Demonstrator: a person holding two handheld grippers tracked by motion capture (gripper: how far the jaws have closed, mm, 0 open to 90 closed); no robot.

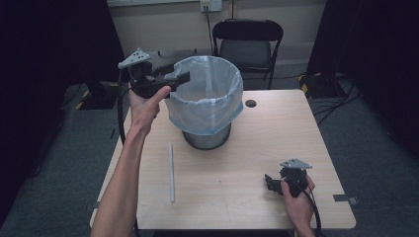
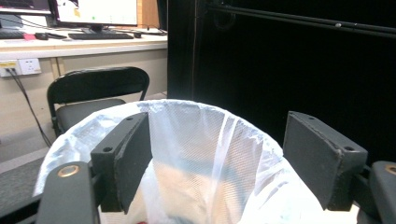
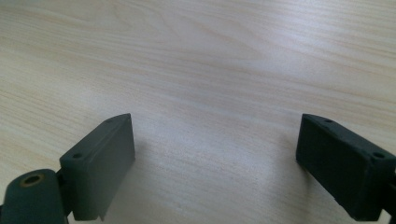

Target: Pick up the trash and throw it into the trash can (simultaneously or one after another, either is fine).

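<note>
Wooden table: bin liner seems fitted; left gripper gapes empty at rim, right gripper rests apart, stick untouched.

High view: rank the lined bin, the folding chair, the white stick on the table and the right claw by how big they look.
1. Lined bin
2. Folding chair, though it stands farther back, so the order of these two is unsure
3. White stick, long but very thin
4. Right claw, compact; ranking against the stick is unsure
</note>
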